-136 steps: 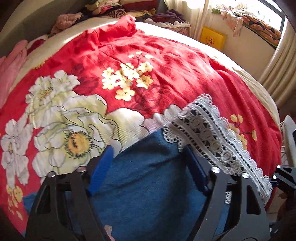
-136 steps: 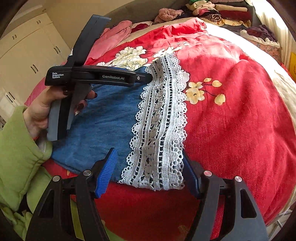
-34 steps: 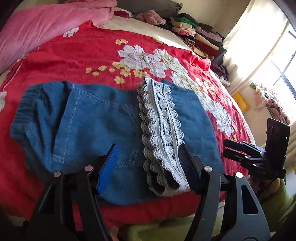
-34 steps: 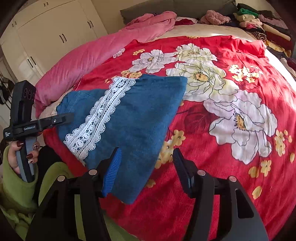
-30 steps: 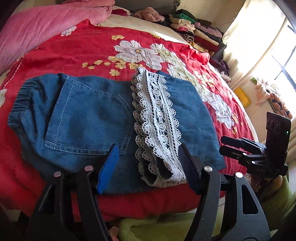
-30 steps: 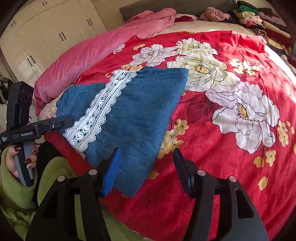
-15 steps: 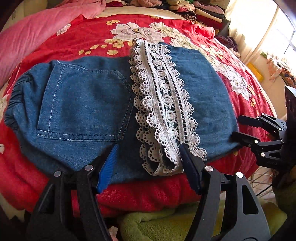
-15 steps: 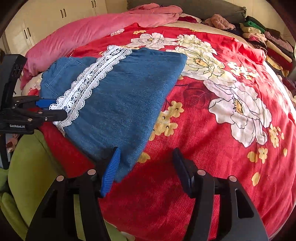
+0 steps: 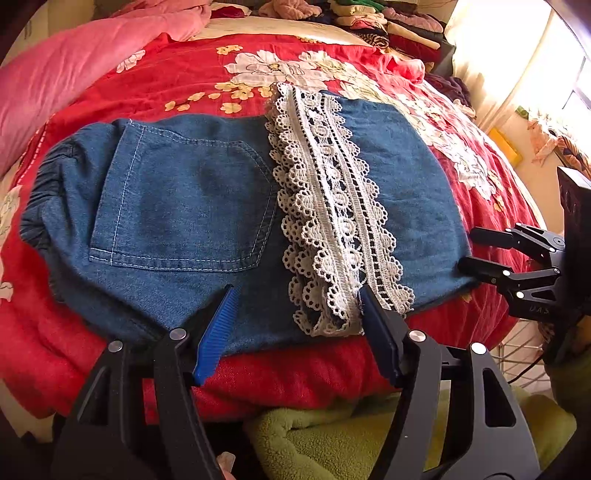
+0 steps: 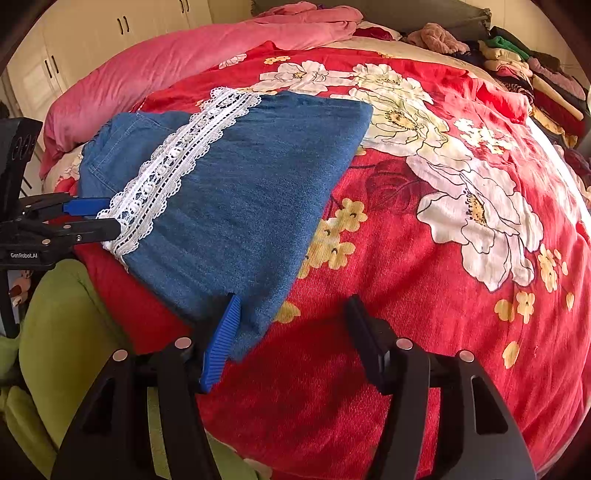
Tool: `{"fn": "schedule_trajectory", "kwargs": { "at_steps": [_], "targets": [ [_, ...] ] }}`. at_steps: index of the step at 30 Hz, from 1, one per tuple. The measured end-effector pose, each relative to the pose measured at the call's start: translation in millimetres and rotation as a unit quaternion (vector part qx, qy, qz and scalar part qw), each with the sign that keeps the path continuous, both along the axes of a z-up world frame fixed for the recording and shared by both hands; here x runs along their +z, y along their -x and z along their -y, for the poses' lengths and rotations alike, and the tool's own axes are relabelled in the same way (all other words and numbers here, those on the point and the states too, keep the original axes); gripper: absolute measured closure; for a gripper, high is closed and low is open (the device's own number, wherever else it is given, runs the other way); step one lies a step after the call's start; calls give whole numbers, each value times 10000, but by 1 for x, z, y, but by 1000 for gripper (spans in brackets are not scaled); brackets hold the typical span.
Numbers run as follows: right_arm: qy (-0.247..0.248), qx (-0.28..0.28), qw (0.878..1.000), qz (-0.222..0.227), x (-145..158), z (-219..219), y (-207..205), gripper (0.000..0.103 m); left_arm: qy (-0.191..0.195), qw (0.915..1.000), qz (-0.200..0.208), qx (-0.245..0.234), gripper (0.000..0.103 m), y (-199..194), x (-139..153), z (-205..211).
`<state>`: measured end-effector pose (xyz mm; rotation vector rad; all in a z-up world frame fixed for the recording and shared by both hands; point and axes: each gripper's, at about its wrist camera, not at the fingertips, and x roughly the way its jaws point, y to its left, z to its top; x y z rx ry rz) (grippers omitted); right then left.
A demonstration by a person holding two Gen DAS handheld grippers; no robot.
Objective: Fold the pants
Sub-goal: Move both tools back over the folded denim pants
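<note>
Blue denim pants (image 9: 192, 206) with a white lace hem (image 9: 332, 206) lie folded near the front edge of a red floral bedspread (image 9: 192, 74). The lace band crosses the middle of the stack. My left gripper (image 9: 295, 302) is open at the near edge, its right finger at the lace end. My right gripper (image 10: 291, 314) is open at the right corner of the pants (image 10: 236, 206), left finger against the denim. Each gripper shows in the other's view: the right one (image 9: 476, 251), the left one (image 10: 92, 218). Neither holds cloth.
A pink quilt (image 10: 184, 55) lies along the far left of the bed. Stacked clothes (image 9: 388, 22) sit at the far end. A green fleece sleeve (image 9: 332, 435) is below the bed edge. White cupboards (image 10: 74, 37) stand at left, a bright window (image 9: 535, 74) at right.
Both grippers have moved in closer to the near edge of the folded pants. The pants lie the same way as half a second ago.
</note>
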<state>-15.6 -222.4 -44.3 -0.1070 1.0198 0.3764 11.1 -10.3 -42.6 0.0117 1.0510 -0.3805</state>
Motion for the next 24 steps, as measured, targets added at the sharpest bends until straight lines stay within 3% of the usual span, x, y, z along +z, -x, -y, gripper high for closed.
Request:
{"fn": "schedule_trajectory", "kwargs": {
  "at_steps": [5,19,22,24],
  "targets": [
    [-206,-99,9997,88,12,5,2,39,51,9999,87,5,44,3,6,-2],
    [-213,-106,9990,366,35,1,3,38,-21,9985,460,298,44,16,31,-22],
    [-240,-163,9984,480,42,1,4,15,-58,9973,588,437,40,20,38,-32],
    [-321,-162,9979,544,47,1,4,15,-71,9963,670,527,37,24,43,-40]
  ]
}}
